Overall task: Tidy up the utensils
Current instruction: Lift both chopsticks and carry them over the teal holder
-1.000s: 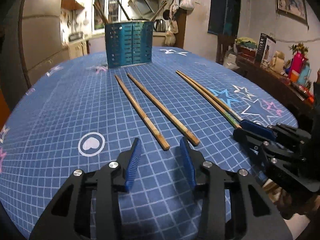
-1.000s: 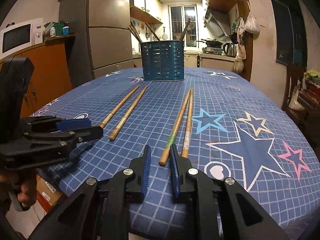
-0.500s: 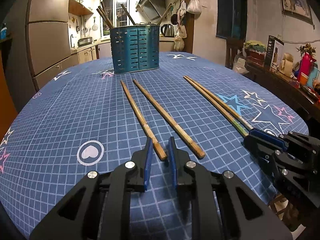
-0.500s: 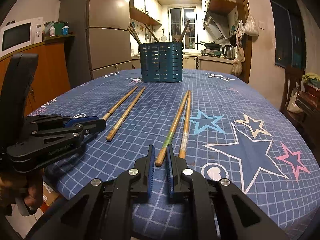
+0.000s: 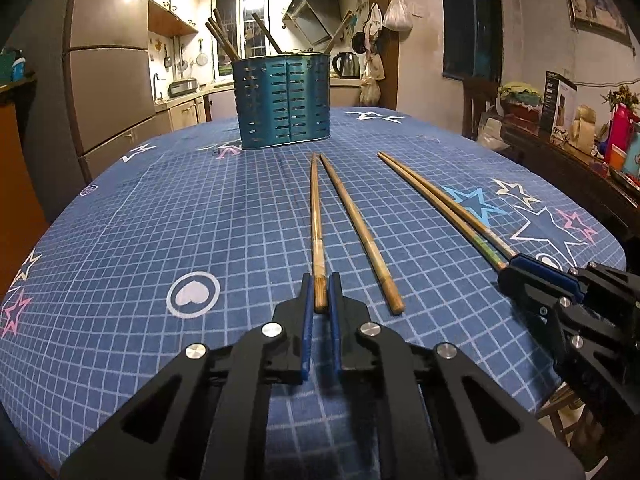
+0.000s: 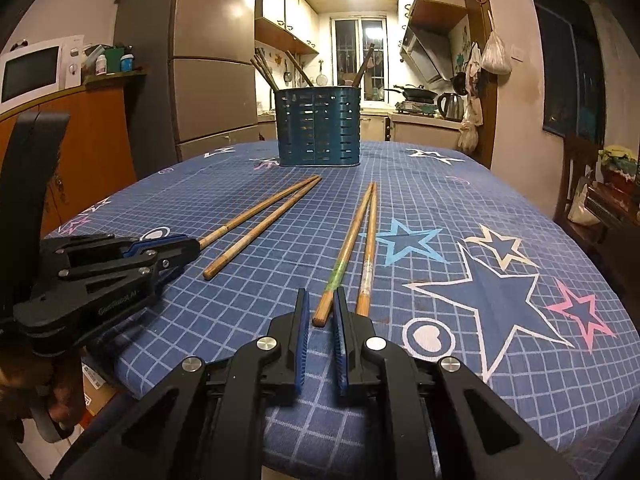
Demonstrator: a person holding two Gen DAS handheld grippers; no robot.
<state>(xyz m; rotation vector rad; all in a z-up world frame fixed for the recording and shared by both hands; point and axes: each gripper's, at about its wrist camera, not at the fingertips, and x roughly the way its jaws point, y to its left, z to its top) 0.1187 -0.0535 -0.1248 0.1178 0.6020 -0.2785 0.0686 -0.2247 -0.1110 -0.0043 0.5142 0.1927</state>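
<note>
Four wooden chopsticks lie in two pairs on the blue star-print tablecloth. My left gripper is shut on the near end of the left pair's chopstick. Its partner chopstick lies loose just to the right. My right gripper is shut on the near end of the green-banded chopstick. The other chopstick of that pair rests outside its right finger. A teal slotted utensil holder stands at the table's far side with several sticks in it.
The two grippers sit side by side at the table's near edge, the right gripper showing in the left wrist view and the left gripper in the right wrist view. A fridge and orange cabinet stand left. A cluttered sideboard is on the right.
My left jaws went from wide apart to shut on the left chopstick's near end, and that chopstick swung so its far tip meets its partner. My right jaws narrowed onto the green-banded chopstick.
</note>
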